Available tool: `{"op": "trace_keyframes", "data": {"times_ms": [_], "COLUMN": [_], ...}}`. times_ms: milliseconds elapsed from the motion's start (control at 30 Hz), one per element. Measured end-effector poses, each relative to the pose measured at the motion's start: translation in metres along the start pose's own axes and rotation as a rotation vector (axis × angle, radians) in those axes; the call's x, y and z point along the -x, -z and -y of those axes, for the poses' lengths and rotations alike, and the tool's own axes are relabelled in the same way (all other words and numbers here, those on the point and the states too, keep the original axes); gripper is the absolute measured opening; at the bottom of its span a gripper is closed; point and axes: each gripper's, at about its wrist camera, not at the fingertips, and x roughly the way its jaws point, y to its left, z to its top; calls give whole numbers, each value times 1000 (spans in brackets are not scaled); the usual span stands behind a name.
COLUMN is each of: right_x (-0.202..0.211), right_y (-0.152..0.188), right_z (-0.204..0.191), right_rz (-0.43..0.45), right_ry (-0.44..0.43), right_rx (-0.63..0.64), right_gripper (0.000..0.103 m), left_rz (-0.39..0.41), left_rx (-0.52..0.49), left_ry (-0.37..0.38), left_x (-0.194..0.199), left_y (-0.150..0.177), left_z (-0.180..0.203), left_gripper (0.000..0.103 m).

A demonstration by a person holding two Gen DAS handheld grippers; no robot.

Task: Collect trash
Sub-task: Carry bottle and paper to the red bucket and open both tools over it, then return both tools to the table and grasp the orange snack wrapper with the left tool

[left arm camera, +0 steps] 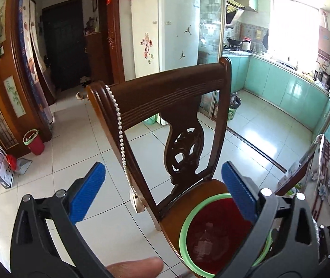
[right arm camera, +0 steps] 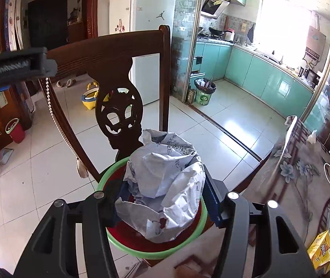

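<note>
Two claws: left claw (left arm camera: pixel 162 193) spread empty, right claw (right arm camera: pixel 162 199) pinching crumpled paper (right arm camera: pixel 165 183) hiding most of red bin (right arm camera: pixel 141 243)

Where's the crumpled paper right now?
In the right wrist view, the crumpled paper sits centre frame, clamped in the right gripper directly above the red bin on the wooden chair.

Counted around the carved chair (right arm camera: pixel 109 64) — two red bins: one on its seat (right arm camera: pixel 141 247), one on the floor to its left (right arm camera: pixel 16 131) — one crumpled paper (right arm camera: pixel 165 180), one refrigerator (right arm camera: pixel 146 11) behind.
</note>
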Motion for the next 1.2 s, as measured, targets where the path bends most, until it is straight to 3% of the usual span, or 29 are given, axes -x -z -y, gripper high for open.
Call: {"op": "trace_keyframes", "data": {"times_ms": [133, 233, 300, 400, 600, 900, 1200], "right_x": [-18, -29, -33, -32, -13, 61, 165], "right_y": [-3, -4, -4, -5, -5, 16, 82], "right_z": [-5, -7, -6, -3, 1, 39, 107], "right_rz": [-23, -40, -41, -38, -14, 22, 49], "right_ry": [11, 14, 27, 34, 43, 97, 220], "right_rx": [10, 11, 12, 5, 3, -69, -139], "right_gripper": [56, 64, 82, 92, 94, 96, 97], "left_rz": [2, 0, 0, 2, 13, 55, 39], "left_rx": [54, 67, 67, 67, 64, -6, -165], "left_ry": [1, 6, 10, 14, 29, 110, 358], "left_x": [2, 2, 3, 3, 6, 37, 102], "left_y": [-3, -4, -4, -5, -5, 0, 38], "left_z": [-12, -15, -14, -13, -9, 24, 115], "left_gripper": [98, 98, 98, 98, 98, 98, 98]}}
